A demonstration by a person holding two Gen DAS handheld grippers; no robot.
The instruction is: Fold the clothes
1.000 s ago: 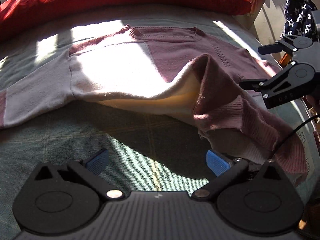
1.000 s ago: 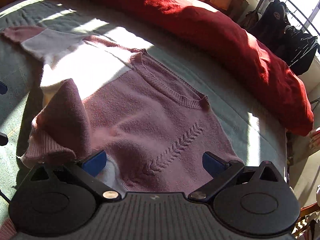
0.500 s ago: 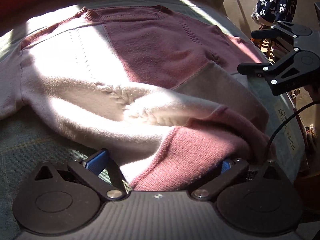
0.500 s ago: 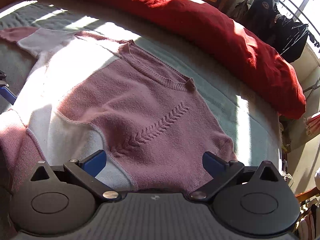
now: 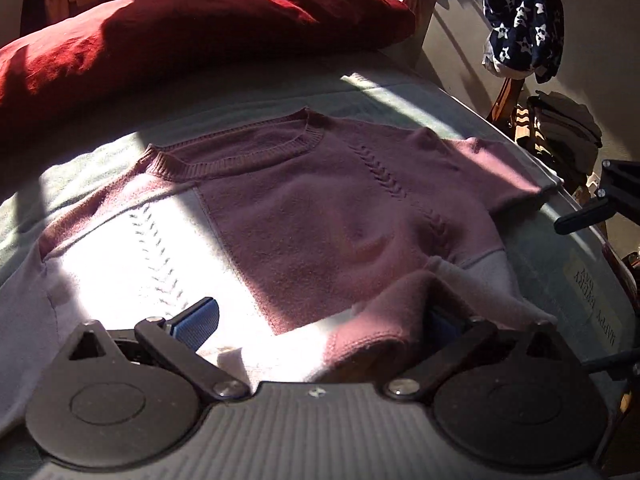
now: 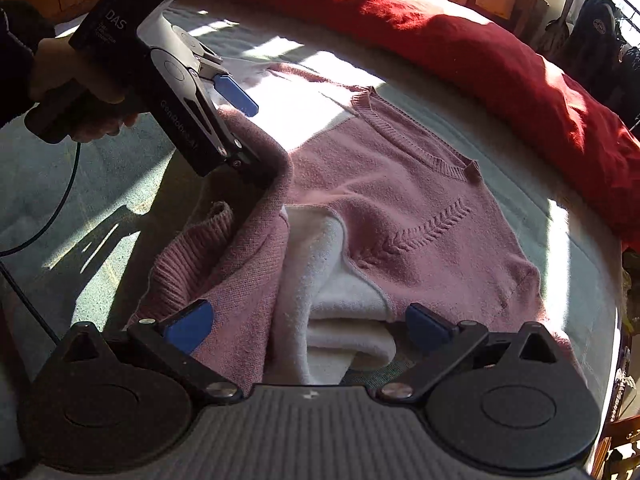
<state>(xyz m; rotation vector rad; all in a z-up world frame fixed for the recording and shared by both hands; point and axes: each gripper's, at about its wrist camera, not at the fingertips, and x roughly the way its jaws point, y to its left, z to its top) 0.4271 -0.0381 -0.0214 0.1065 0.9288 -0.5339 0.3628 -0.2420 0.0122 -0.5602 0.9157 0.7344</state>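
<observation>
Lying flat on the grey-green bed cover (image 5: 360, 92) is the pink and white knitted sweater (image 5: 328, 216), neck side up, with its collar toward the long red pillow (image 5: 192, 32). One sleeve is folded in over the body and bunched in a soft heap near the front edge.

The left gripper (image 6: 250, 138) sits on that heap. Its jaws are spread wide. One blue pad sticks up in the air, and the other is tucked under a pink fold. It does not pinch the cloth. A hand (image 6: 76, 92) holds its black handle.

The right gripper (image 6: 308, 326) hangs low over the white part of the heap. Its jaws are wide apart too, and they hold nothing.

My guess is that the sleeve fold is partly made and needs tidying.

What could go wrong? The pink fold is draped over the left gripper's lower finger. If that gripper pulls away fast, the cloth may catch and drag, and the sleeve could flop open. The heap is thick and lumpy. If a gripper bites only the top layer, the fold may turn out crooked.
</observation>
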